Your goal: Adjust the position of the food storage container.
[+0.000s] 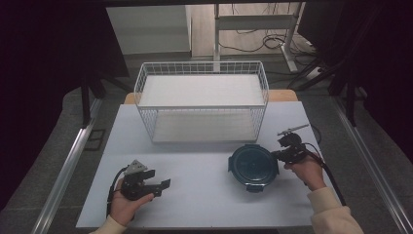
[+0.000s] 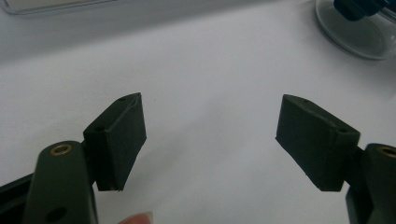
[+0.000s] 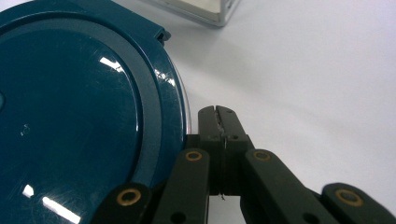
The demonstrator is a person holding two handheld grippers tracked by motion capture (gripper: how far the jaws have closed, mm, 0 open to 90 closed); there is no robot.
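Your round container (image 1: 253, 166) sits flat on the white table (image 1: 195, 204), right of centre and in front of the wire basket (image 1: 202, 100). Its dark teal lid (image 3: 70, 116) is on, glossy, with latch tabs at the rim. You can see its clear wall (image 2: 359, 39) from the left gripper view

A white table (image 1: 204, 195) occupies the centre of the scene, with a strip of wooden top (image 1: 282, 95) exposed at its far edge. Grey floor (image 1: 53, 146) surrounds it. Metal rails (image 1: 68, 168) run along the floor at left and right. Dark curtains (image 1: 48, 44) hang on both sides. Beyond the far edge stands a white desk frame (image 1: 253, 22), with cables (image 1: 272, 41) lying on the floor beneath.
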